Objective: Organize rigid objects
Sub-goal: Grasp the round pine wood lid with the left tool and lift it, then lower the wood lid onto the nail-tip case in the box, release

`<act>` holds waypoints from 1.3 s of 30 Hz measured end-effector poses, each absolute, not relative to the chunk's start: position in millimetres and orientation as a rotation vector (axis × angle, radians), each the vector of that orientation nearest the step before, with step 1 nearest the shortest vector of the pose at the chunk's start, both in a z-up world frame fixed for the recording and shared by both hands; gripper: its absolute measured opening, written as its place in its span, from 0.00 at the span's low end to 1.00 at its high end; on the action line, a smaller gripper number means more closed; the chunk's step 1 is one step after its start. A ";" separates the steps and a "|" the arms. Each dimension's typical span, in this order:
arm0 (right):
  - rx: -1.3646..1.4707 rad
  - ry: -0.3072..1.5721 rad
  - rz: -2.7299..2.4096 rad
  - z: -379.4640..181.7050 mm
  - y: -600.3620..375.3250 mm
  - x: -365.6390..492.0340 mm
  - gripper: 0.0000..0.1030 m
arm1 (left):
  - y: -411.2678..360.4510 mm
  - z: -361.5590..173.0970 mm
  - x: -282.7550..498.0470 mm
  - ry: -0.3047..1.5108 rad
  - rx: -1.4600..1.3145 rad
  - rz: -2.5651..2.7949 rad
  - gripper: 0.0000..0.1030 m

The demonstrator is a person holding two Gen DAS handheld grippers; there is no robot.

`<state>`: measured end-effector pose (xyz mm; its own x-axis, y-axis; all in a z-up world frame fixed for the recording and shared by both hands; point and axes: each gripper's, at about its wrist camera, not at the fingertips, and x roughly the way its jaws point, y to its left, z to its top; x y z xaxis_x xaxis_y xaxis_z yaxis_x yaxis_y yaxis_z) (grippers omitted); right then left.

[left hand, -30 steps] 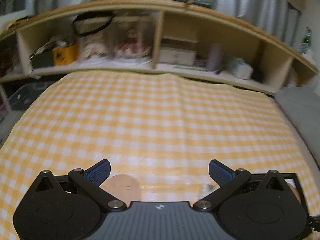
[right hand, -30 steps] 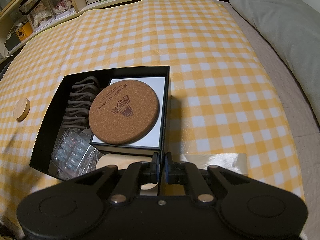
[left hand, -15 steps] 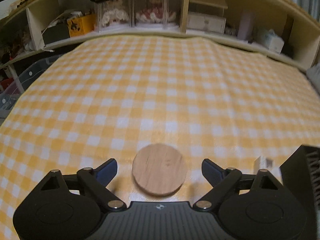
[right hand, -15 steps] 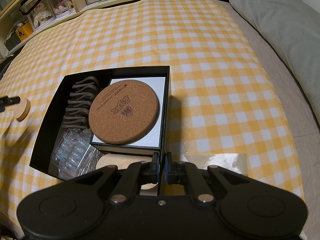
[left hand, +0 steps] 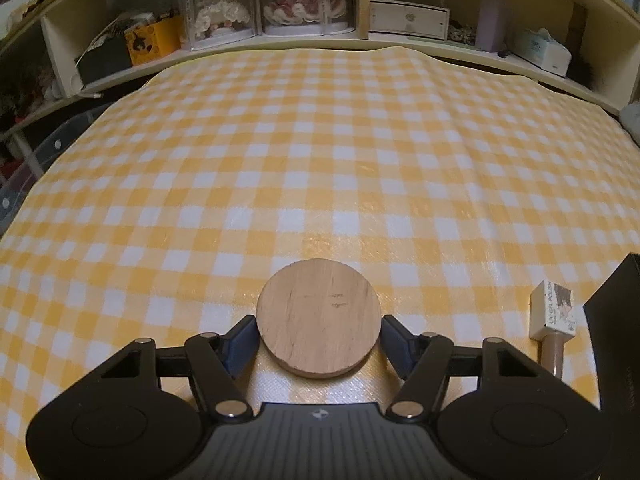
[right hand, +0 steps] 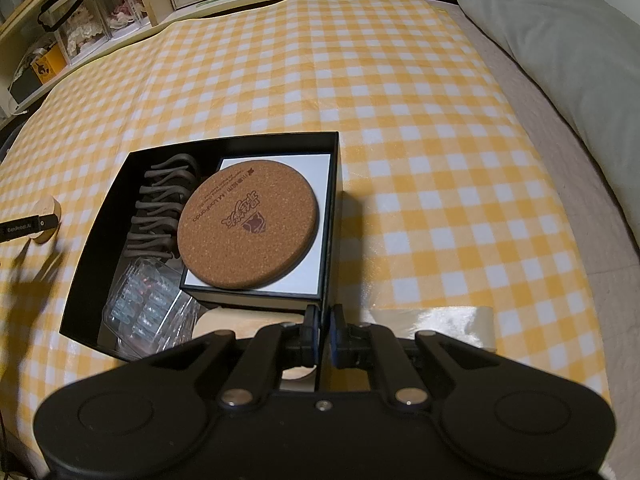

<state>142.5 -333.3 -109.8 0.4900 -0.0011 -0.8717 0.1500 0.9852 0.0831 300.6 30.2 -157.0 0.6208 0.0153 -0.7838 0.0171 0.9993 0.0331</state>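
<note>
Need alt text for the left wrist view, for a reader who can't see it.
The left hand-held gripper has just been closing, its blue pads at either edge of a round wooden disc lying on a yellow checked cloth. A black box corner shows at right; cluttered shelves behind.

Ahead of your tongs, a yellow checked cloth met cluttered wooden shelving; a grey pillow lay right.

Wooden disc on tablecloth, cork coaster inside box, right of disc
</note>
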 end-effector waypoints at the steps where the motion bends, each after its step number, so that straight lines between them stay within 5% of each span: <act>1: 0.154 1.056 -0.092 -109.8 -333.3 142.4 0.06 | 30.4 -155.4 299.8 0.904 0.019 0.004 0.65; 19: 0.157 1.055 -0.091 -109.9 -333.2 142.6 0.06 | -66.5 -75.5 227.6 0.750 -0.024 -0.394 0.65; 39: 0.159 1.055 -0.091 -109.7 -333.6 142.2 0.06 | -149.3 -110.9 173.5 0.883 0.251 -0.675 0.65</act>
